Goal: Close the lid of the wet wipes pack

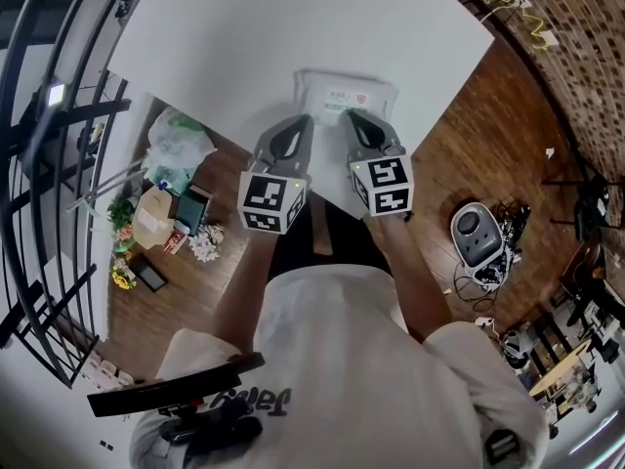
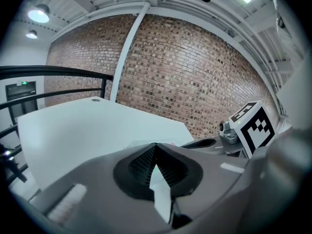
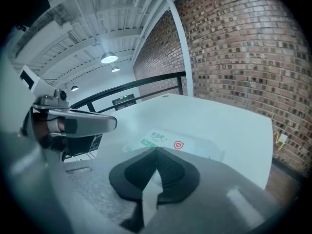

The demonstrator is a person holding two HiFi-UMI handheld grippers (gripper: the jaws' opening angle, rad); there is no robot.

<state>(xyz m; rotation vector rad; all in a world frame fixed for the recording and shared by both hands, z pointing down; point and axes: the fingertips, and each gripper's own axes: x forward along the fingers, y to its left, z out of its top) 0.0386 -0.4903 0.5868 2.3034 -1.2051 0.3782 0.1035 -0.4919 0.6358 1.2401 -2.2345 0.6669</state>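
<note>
The wet wipes pack point(image 1: 347, 94), white with a green label and a red shield mark, lies flat on the white table point(image 1: 293, 27) close to its near edge. No raised lid shows on it. My left gripper point(image 1: 301, 121) is shut and empty, its tip at the pack's near left edge. My right gripper point(image 1: 352, 116) is also shut and empty, its tip at the pack's near right part. In the right gripper view the pack point(image 3: 180, 143) lies just beyond the closed jaws point(image 3: 157, 150). The left gripper view shows only a sliver of the pack point(image 2: 146, 143) past the closed jaws point(image 2: 156, 146).
The table's near edge runs right under both grippers. On the wooden floor to the left lie bags, a box and flowers point(image 1: 161, 198). A round grey device with cables point(image 1: 477, 233) sits on the floor to the right. A black railing point(image 1: 39, 115) stands at far left.
</note>
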